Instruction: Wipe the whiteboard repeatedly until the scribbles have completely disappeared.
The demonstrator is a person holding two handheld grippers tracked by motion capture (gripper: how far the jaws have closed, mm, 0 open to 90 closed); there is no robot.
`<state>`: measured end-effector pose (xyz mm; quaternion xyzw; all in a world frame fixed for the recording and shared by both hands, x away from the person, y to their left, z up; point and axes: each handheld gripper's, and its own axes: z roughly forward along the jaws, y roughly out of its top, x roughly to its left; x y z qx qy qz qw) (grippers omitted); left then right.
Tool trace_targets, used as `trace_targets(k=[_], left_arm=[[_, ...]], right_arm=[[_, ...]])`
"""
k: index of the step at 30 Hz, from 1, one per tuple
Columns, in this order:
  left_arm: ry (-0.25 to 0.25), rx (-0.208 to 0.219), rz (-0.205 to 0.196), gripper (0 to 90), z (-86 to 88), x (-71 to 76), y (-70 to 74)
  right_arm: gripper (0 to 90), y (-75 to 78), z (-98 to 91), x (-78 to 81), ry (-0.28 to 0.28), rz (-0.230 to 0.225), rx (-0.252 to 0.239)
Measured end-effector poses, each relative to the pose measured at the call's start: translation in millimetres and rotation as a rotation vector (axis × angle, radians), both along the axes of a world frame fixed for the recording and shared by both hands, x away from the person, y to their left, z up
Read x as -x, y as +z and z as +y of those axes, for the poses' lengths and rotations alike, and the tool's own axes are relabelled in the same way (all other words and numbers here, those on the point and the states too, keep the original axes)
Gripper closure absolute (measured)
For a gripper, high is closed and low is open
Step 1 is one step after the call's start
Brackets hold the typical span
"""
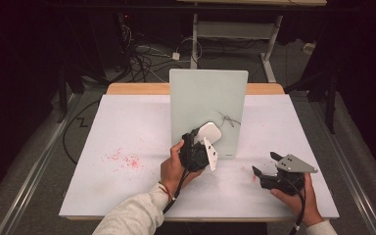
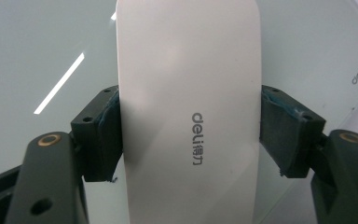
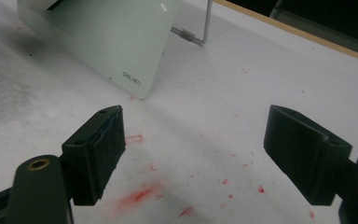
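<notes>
A pale green glass board [image 1: 208, 100] stands tilted on a wire stand at the table's middle. My left gripper [image 1: 206, 138] is shut on a white rounded eraser [image 1: 209, 131], held against the board's lower front. In the left gripper view the eraser [image 2: 189, 112] carries a grey "deli" logo and both pads [image 2: 106, 135] press its sides, with the board [image 2: 37, 56] close behind. My right gripper [image 1: 265, 165] rests low on the table at the right, open with nothing between its jaws. The right gripper view has the board's lower corner [image 3: 121, 42] ahead of that gripper [image 3: 193, 149].
The white table sheet [image 1: 127, 127] has red marker smudges [image 1: 123, 159] at the left and near my right gripper [image 3: 140, 193]. The board's wire stand leg [image 3: 200, 28] sticks out behind it. Cables and table legs lie on the floor beyond the far edge.
</notes>
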<state>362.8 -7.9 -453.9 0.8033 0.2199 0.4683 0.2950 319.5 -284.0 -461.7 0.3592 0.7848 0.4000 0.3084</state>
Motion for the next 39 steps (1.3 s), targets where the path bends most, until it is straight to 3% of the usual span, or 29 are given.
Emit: trace_targets(k=[5,12,17,22,25,32,36,39], left_arm=[[-0.01,0.005,-0.005,28.3,-11.8,-4.8,12.6],[-0.031,-0.015,-0.017,28.1,-43.0,-12.7,33.8],[-0.046,-0.034,-0.032,28.1,-57.4,-13.9,36.6],[-0.066,-0.034,-0.021,28.1,-64.6,-12.2,30.1],[-0.077,-0.083,-0.025,28.1,-69.2,-7.8,21.1],[-0.098,-0.114,-0.015,28.1,-70.2,-2.7,6.5],[-0.099,-0.108,0.001,28.3,-62.8,-3.9,12.3],[-0.079,-0.068,-0.011,28.6,-47.8,-7.8,25.0]], right_arm=[[21.2,-0.8,0.3,-0.7,0.003,0.003,0.007],[21.2,-0.5,-0.3,-0.3,0.002,0.004,0.0],[21.1,-0.5,-1.3,-0.7,-0.002,0.003,0.0],[21.2,-0.5,-2.5,-0.5,-0.003,0.004,-0.004],[21.1,-1.2,-2.0,-0.8,0.0,0.007,0.0],[21.2,-1.3,-2.4,-0.7,0.001,0.01,-0.002],[21.2,-0.9,-2.4,0.0,0.007,0.004,0.001],[21.1,-0.9,-3.1,0.1,0.004,0.004,-0.001]])
